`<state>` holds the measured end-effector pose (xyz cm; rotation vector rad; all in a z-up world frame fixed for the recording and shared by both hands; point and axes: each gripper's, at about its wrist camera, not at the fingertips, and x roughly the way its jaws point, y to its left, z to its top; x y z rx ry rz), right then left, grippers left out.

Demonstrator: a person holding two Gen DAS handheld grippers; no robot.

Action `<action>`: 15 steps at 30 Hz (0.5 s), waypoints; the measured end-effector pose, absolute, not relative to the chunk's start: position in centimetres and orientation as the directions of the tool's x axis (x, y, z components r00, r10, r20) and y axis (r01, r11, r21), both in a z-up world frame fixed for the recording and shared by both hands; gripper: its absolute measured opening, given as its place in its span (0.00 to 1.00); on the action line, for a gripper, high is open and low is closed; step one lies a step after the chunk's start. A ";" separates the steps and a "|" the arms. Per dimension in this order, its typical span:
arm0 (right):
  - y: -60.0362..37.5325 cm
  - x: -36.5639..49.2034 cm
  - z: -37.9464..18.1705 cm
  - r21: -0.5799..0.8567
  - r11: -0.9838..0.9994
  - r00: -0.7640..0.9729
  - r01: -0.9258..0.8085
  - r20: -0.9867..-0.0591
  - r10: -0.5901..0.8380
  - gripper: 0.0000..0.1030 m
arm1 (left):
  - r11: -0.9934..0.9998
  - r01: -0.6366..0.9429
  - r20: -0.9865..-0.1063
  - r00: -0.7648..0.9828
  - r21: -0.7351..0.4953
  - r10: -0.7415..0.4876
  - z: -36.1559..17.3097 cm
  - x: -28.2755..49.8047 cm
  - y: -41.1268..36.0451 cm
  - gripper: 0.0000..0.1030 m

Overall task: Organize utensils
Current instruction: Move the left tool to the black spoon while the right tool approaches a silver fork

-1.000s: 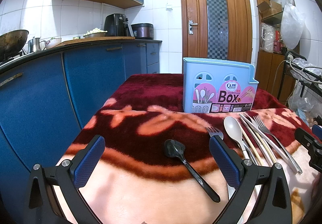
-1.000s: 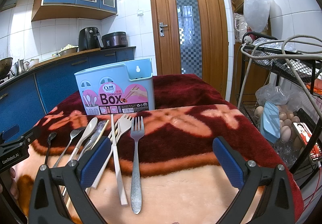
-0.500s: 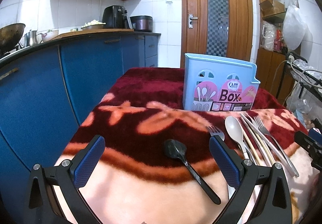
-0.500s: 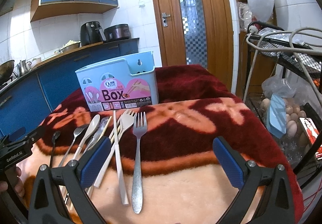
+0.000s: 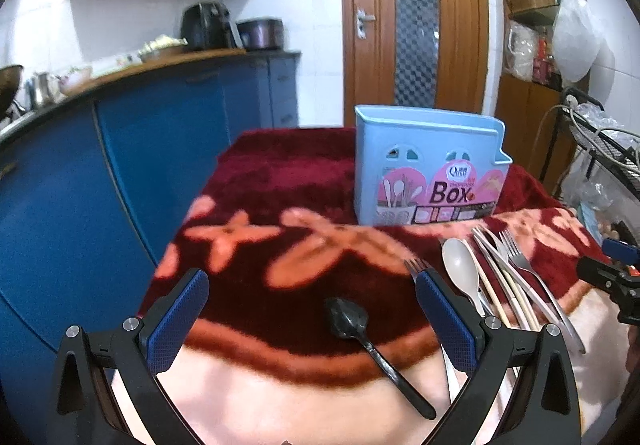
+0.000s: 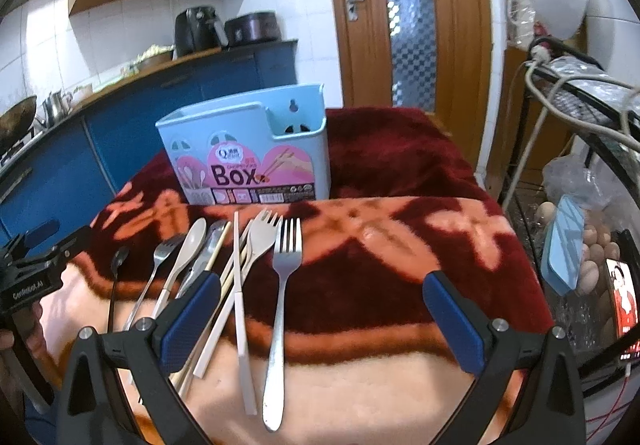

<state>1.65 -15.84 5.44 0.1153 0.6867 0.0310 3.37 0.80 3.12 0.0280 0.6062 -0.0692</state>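
Observation:
A light blue utensil box [image 5: 428, 165] [image 6: 248, 157] stands upright on the blanket at the far side. A black spoon [image 5: 372, 349] lies between the fingers of my open, empty left gripper [image 5: 312, 313]. A beige spoon [image 5: 460, 269], chopsticks [image 5: 508, 285] and forks lie to its right. In the right wrist view a steel fork [image 6: 280, 309] lies just inside the left finger of my open, empty right gripper [image 6: 320, 317]. White chopsticks [image 6: 240, 305], a beige fork [image 6: 260, 241], a beige spoon [image 6: 188, 249] and the black spoon [image 6: 116, 269] lie further left.
The utensils lie on a red and peach fleece blanket [image 6: 400, 245] over a table. Blue kitchen cabinets [image 5: 140, 165] stand to the left, a wooden door [image 5: 416, 17] behind. A wire rack [image 6: 580, 265] with eggs and bags stands at the right.
Both grippers have moved forward toward the box and tilted down slightly. The utensils and box have not moved. Both grippers stay open.

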 end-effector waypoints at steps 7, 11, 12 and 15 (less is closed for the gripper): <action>-15.9 4.1 5.8 0.071 0.997 0.679 -0.033 -0.731 0.074 0.93 | 0.991 0.127 -0.686 0.719 -0.028 -0.112 3.1 6.3 1.0 1.00; -15.7 5.8 5.3 0.085 0.994 0.583 -0.070 -0.805 0.110 0.80 | 0.986 0.152 -0.754 0.640 -0.064 -0.148 2.9 7.7 0.8 0.99; -15.6 6.1 5.1 0.094 0.993 0.559 -0.078 -0.820 0.122 0.76 | 0.985 0.156 -0.765 0.626 -0.069 -0.153 2.8 7.8 0.8 0.93; -15.1 6.8 4.8 0.109 0.988 0.492 -0.112 -0.858 0.150 0.67 | 0.982 0.167 -0.819 0.547 -0.093 -0.170 2.3 8.6 0.5 0.74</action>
